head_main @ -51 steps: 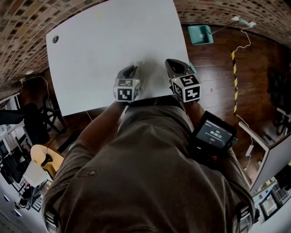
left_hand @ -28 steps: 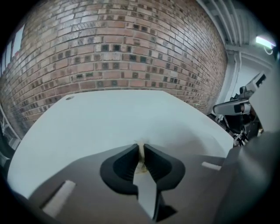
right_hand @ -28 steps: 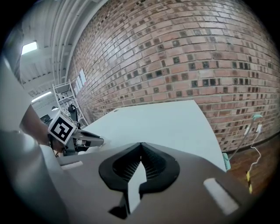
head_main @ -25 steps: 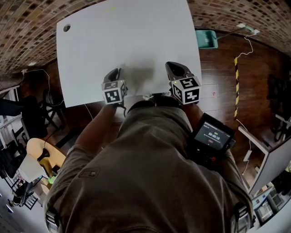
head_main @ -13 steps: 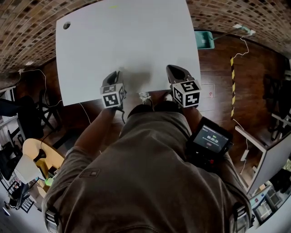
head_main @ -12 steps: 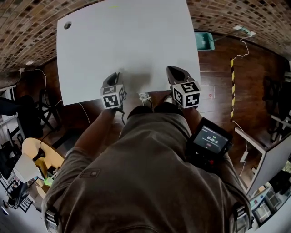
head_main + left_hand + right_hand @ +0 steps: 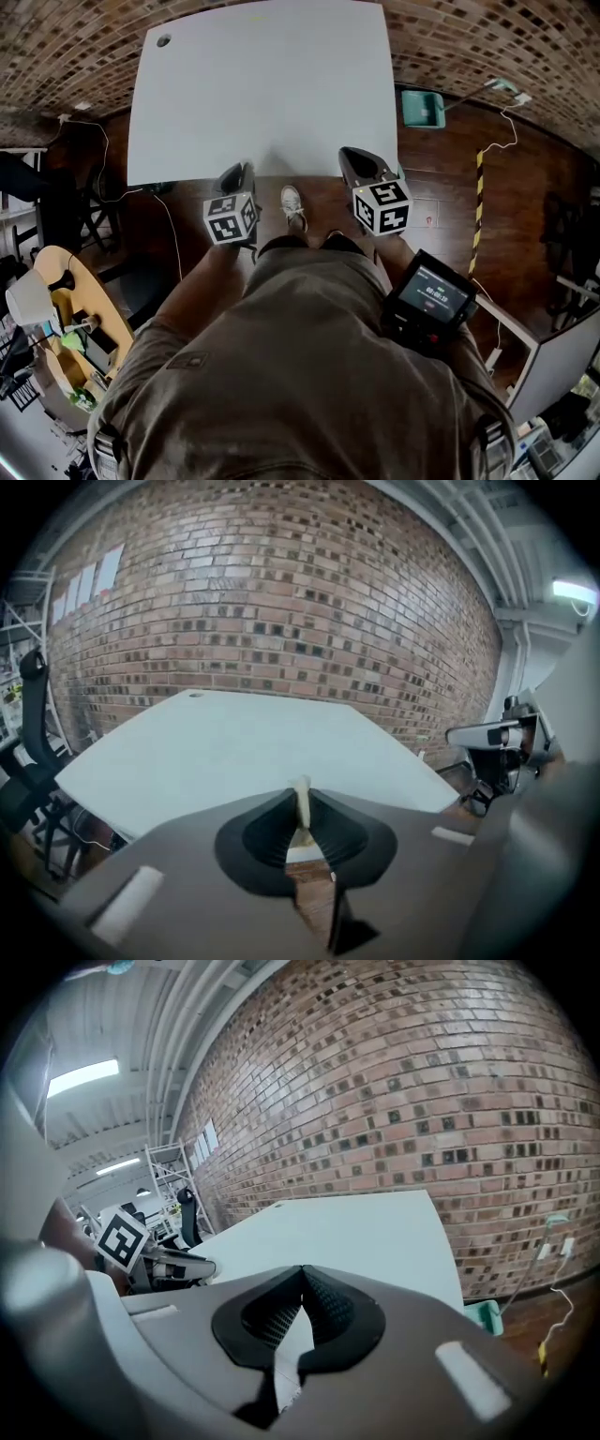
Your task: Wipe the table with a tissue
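The white table (image 7: 262,84) lies ahead of me, with no tissue showing on its top. Both grippers hang just off its near edge, over the wooden floor. My left gripper (image 7: 238,172) is shut, and in the left gripper view a thin cream-white sliver of tissue (image 7: 302,803) stands pinched between the jaw tips of the left gripper (image 7: 302,797). My right gripper (image 7: 352,156) is shut too. In the right gripper view the right gripper (image 7: 302,1275) has its jaws meeting at the tip with nothing between them, pointing over the table (image 7: 356,1232).
A teal bin (image 7: 424,108) sits on the floor right of the table. The table's far left corner has a small hole (image 7: 163,40). My shoe (image 7: 292,204) shows below the table edge. Chairs (image 7: 23,761) and a round wooden table (image 7: 66,319) stand left.
I have stepped back from the table. Both grippers went from over its near edge to off it, above the floor, and both stay shut.
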Tool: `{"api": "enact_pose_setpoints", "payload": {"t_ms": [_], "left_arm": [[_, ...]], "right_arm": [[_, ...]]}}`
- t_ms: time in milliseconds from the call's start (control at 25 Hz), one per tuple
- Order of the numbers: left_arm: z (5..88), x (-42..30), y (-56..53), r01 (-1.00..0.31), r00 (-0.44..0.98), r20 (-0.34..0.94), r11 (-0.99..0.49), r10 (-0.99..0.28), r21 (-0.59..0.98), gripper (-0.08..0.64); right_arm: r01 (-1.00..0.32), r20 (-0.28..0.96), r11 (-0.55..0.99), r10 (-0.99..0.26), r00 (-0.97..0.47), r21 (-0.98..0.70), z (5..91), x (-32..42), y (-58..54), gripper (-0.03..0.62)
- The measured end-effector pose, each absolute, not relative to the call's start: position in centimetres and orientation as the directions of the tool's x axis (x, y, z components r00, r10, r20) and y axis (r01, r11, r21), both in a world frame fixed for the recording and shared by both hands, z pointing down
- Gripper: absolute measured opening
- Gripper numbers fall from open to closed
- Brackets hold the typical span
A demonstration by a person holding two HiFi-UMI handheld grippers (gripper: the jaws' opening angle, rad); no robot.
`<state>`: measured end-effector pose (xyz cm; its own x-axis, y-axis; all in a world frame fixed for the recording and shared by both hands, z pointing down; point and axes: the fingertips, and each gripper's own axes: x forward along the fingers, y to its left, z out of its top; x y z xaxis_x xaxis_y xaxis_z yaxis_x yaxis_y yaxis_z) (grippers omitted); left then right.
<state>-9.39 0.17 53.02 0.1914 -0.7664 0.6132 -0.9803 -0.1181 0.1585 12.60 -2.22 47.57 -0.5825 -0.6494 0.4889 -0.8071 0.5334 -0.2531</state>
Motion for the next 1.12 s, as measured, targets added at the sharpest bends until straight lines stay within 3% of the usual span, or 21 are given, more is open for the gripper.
{"api": "enact_pose_setpoints", "payload": {"t_ms": [560, 1120], "left_arm": [[47.5, -4.3, 10.7, -0.973, 0.200, 0.505, -0.108, -0.840, 0.205, 0.040], [45.9, -4.8, 11.4, -0.949, 0.288, 0.457, -0.186, -0.842, 0.255, 0.040]], "right_arm": [[-0.760, 0.429, 0.592, -0.633, -0.645, -0.268, 45.5, 14.3, 7.8, 0.012], [-0.771, 0.423, 0.586, -0.651, -0.631, -0.249, 44.2, 11.4, 10.5, 0.011]]}}
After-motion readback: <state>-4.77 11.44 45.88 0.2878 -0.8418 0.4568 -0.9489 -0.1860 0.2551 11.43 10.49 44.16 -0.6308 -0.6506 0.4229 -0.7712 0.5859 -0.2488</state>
